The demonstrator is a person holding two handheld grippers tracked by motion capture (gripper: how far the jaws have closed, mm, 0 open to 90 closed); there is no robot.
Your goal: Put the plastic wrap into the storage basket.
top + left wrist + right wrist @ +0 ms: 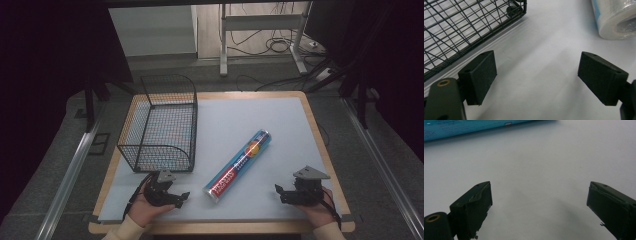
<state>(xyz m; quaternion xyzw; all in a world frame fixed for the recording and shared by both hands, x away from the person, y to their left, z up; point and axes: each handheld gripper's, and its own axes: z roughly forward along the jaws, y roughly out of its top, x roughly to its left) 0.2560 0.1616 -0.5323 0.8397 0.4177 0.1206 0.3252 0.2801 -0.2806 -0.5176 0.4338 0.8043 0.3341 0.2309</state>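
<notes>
Nothing moved yet: the wrap roll point(239, 164) lies slantwise on the desk point(280, 120), outside the wire basket point(161, 122), between the left tongs point(181, 198) and right tongs point(278, 193). Both tongs gape wide, holding nothing. Left gripper view catches the roll's open end point(616, 21) and the basket's corner foot point(511, 10); high view gives the whole layout.
</notes>
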